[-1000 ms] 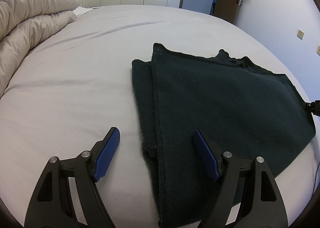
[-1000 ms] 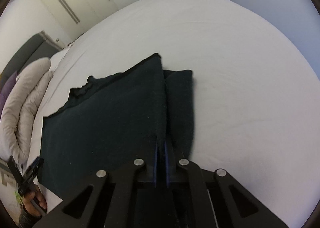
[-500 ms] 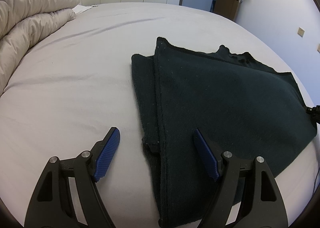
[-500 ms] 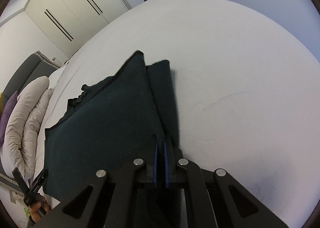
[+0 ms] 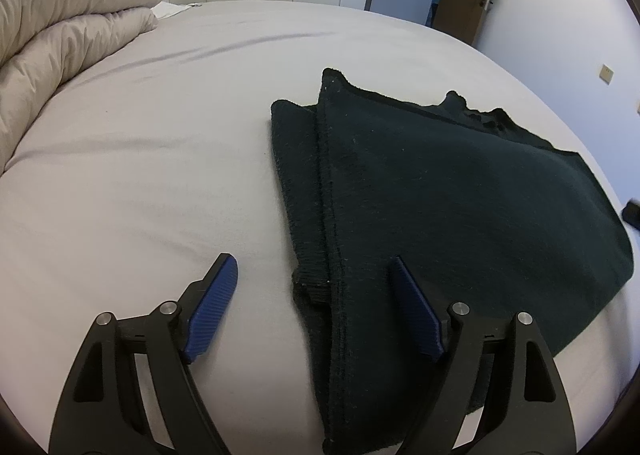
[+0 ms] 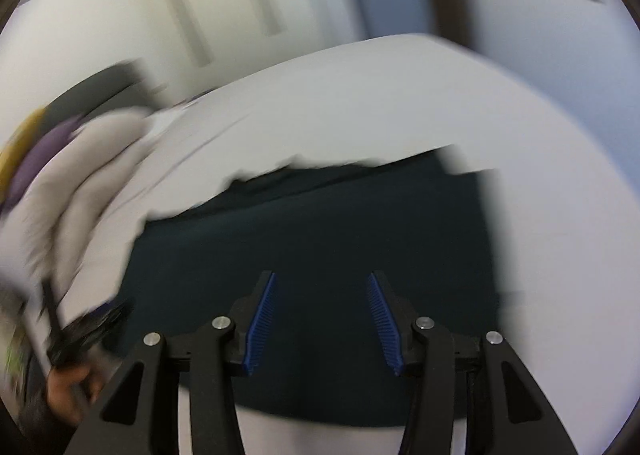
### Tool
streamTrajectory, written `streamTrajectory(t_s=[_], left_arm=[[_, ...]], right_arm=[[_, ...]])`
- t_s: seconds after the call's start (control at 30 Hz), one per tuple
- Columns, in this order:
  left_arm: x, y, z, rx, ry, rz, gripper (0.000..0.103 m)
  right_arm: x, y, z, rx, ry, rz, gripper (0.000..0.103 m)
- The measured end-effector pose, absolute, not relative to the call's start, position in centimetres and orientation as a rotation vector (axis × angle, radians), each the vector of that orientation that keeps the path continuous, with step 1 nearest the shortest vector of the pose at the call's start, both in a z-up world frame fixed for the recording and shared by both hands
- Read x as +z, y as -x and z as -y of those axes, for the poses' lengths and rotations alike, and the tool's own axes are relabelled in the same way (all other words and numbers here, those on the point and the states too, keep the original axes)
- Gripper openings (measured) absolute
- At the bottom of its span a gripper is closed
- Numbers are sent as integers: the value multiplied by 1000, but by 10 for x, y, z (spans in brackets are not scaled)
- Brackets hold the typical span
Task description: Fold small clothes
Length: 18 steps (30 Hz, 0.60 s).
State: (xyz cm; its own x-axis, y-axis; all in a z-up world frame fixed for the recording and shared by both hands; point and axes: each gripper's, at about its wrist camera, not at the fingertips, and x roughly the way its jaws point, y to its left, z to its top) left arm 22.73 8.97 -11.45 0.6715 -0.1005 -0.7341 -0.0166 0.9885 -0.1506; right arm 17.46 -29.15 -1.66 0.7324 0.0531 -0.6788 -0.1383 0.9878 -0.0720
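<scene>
Evidently soft and limp, the knit [image 5: 440,195] wants pinching at a hemmed corner; left fingers [image 5: 316,275] released, right fingers [image 6: 322,283] just spreading, empty.

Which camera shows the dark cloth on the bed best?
The left wrist view: the dark cloth is sharp there, with its folded edge and layers clear. The right wrist view shows the same cloth only as a blurred dark patch.
</scene>
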Motion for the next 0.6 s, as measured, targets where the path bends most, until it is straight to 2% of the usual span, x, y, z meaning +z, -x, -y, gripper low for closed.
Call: streamTrajectory(t_s=[0.1,0.17,0.43,0.6], left_arm=[[-116,-229,-87,-37,133,-849,80],[-118,-230,-89,-40,145,-859,80],[-120,-228,-97,-42,185,-856,81],[-121,-228,-96,-40,181,-858,82]], right_arm=[[-66,-194,280,142,130,-889,54],[-73,-190,285,153,132,-839,54],[-35,-157,343,-36,-47,-752,53],[-17,-150,328,53,-121,-697,55]])
